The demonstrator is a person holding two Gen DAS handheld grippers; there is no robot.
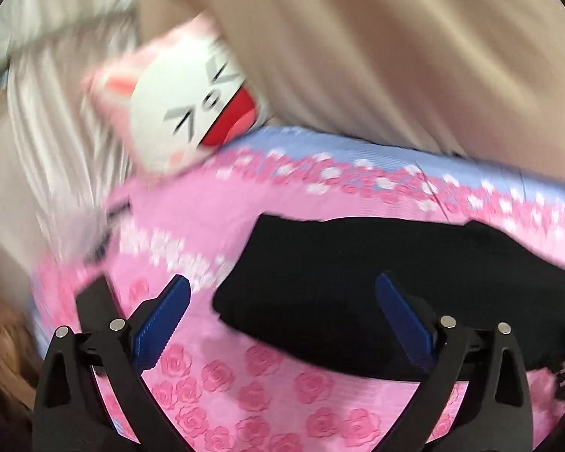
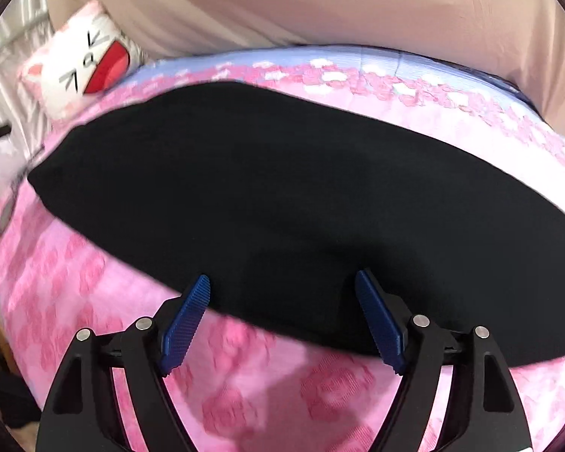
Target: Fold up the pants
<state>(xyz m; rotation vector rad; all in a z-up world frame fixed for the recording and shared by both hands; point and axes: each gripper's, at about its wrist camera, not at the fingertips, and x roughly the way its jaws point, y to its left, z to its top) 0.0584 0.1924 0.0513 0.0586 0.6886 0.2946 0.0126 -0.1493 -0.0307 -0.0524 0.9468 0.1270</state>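
Observation:
The black pants [image 2: 252,203] lie flat as one long dark shape on a pink rose-patterned bedspread [image 2: 75,282]. In the left wrist view the pants [image 1: 376,282] fill the middle right. My left gripper [image 1: 282,286] is open and empty, with its right finger over the near left end of the pants and its left finger over the pink cover. My right gripper [image 2: 282,282] is open and empty, just above the near edge of the pants. Both views are blurred.
A white and pink cat-face pillow [image 1: 184,101] lies at the far left of the bed, also in the right wrist view [image 2: 83,64]. A beige padded headboard [image 2: 320,3] runs behind the bed. A pale curtain [image 1: 56,86] hangs at the left.

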